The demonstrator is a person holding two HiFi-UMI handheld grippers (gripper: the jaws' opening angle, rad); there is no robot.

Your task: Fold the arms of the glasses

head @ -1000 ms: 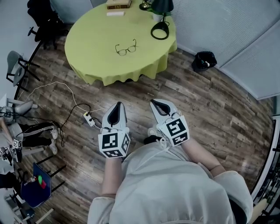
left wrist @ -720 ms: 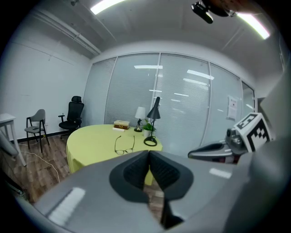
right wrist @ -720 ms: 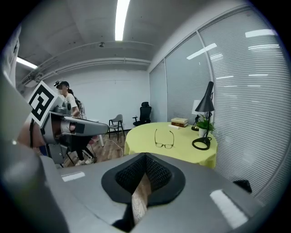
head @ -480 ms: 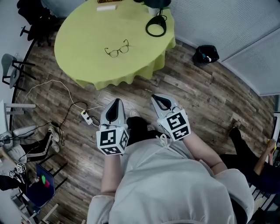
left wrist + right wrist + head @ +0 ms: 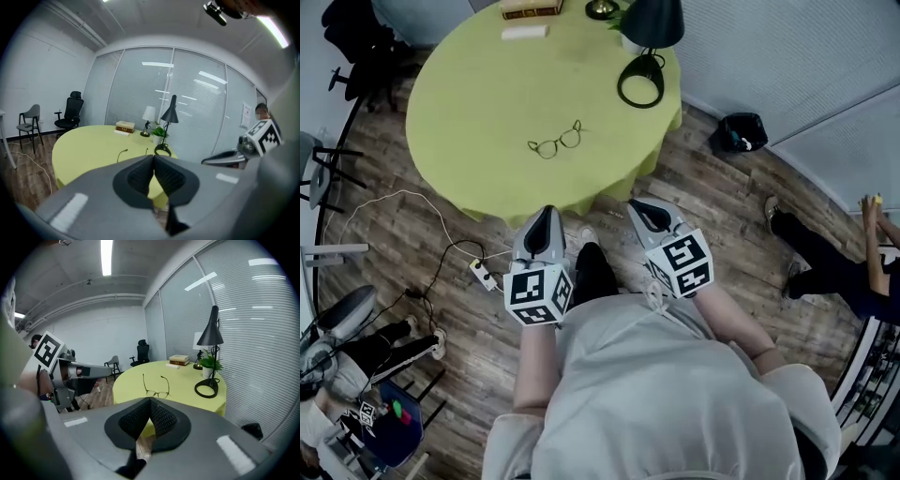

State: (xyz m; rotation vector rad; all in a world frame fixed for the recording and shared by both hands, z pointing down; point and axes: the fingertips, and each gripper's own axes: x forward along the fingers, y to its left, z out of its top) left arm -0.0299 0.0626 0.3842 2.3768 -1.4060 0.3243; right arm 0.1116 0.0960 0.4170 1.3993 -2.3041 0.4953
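Observation:
The thin-framed glasses (image 5: 555, 142) lie on the round yellow-green table (image 5: 469, 103) with both arms spread open. In the right gripper view the glasses (image 5: 156, 389) rest past the jaw tips, lenses toward me. The left gripper view shows only the glasses' arm tips (image 5: 123, 152) above the jaws. My left gripper (image 5: 545, 225) and right gripper (image 5: 652, 216) hover side by side over the floor just short of the table's near edge, both pointing at it. Each is shut with nothing between its pads (image 5: 140, 176) (image 5: 161, 418).
A black desk lamp (image 5: 642, 56), a small plant, stacked books (image 5: 530, 9) and a white block (image 5: 525, 33) stand at the table's far side. A power strip with its cable (image 5: 483, 274) lies on the wooden floor at left. A black bin (image 5: 739, 131) and a person (image 5: 830, 258) are at right.
Both grippers have moved forward toward the table, which now sits closer in the head view. A person has come into view at the right.

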